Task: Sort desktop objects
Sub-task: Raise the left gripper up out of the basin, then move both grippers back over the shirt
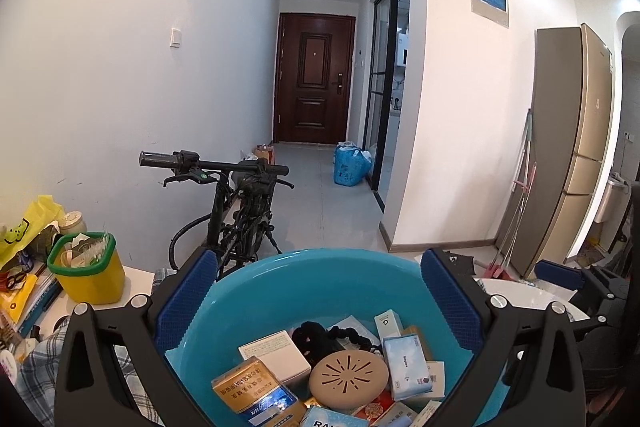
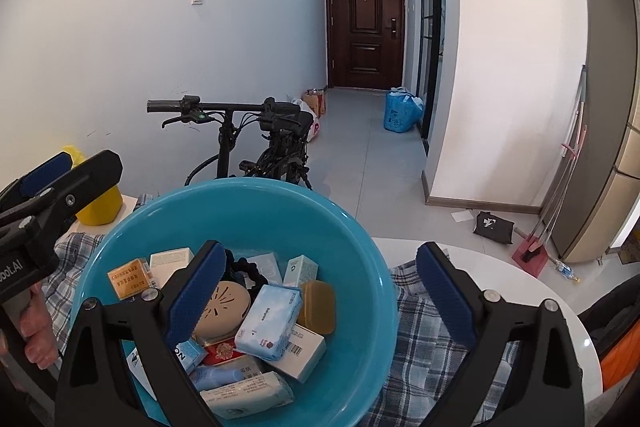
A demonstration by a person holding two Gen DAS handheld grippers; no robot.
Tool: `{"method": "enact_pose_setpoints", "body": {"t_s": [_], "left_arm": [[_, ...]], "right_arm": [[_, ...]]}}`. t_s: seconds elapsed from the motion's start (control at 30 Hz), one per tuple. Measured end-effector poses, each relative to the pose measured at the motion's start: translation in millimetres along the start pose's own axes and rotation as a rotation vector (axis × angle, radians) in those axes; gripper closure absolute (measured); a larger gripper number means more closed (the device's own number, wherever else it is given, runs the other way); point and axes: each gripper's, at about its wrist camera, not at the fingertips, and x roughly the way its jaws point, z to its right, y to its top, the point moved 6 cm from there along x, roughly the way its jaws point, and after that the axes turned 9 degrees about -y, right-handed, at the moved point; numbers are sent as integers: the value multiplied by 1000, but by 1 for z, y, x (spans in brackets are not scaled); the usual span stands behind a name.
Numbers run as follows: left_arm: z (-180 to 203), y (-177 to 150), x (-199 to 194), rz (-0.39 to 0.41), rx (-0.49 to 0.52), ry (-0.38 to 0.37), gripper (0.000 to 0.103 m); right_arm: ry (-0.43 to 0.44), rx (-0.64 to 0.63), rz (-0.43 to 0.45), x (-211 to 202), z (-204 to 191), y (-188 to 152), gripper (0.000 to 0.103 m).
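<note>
White walls and a grey tiled hallway run back to a dark wooden door (image 2: 365, 23), with a black bike (image 2: 256, 143) parked just behind my white counter (image 2: 500, 267). On that counter, over a checked cloth (image 2: 424, 339), sits the blue basin (image 2: 352, 227), heaped with small boxes and packets; its near rim is cut off at the bottom of both views, and most labels are too small to read. My left claw (image 1: 316, 303) is spread wide, its 2 blue pads flanking the basin's far rim without touching anything I can see. My right claw (image 2: 320, 303) is equally released, straddling the basin's right rim: one pad hangs inside over the contents, the other outside above the cloth. A tissue pack (image 2: 269, 321) lies tilted in the pile, long axis running from lower left to upper right, just right of my inner pad. A beige slotted disc (image 2: 224, 311) is half hidden behind that pad. Left of the basin stands a yellow tub (image 1: 90, 273) with a green rim.
</note>
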Motion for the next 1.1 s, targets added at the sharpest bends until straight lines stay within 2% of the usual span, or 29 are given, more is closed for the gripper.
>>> {"method": "enact_pose_setpoints", "body": {"t_s": [0.1, 0.23, 0.4, 0.63, 1.1], "left_arm": [[4, 5, -13, 9, 2, -14, 0], [14, 5, -37, 36, 39, 6, 0], [25, -2, -58, 15, 38, -17, 0], [39, 0, -96, 39, 51, -32, 0], [74, -6, -174, 64, 95, -43, 0]], "right_arm": [[-3, 18, -8, -7, 5, -1, 7], [7, 10, 5, -28, 0, 1, 7], [8, -13, 49, -62, -8, -1, 7], [52, 10, 59, -103, -13, -16, 7], [58, 2, 126, -182, -13, -39, 7]]}}
